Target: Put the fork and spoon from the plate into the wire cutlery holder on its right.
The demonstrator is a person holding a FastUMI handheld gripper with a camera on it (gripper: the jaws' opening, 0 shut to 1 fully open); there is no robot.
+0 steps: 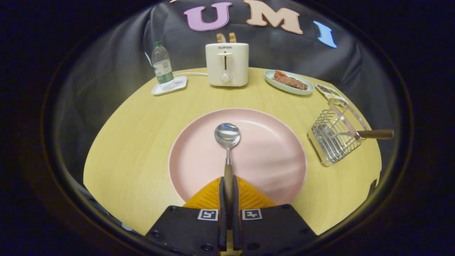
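Toaster [227, 64] reads "SUPOR". My tool [228, 193] is clamped on the spoon [227, 142] handle; its bowl lies ahead over the plate [270, 156]. Fork [369, 134] stands in the holder [332, 138].

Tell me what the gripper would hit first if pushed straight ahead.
The gripper, shut on the spoon handle, points across the pink plate toward the toaster; that looks like the first obstacle, though depth is unclear.
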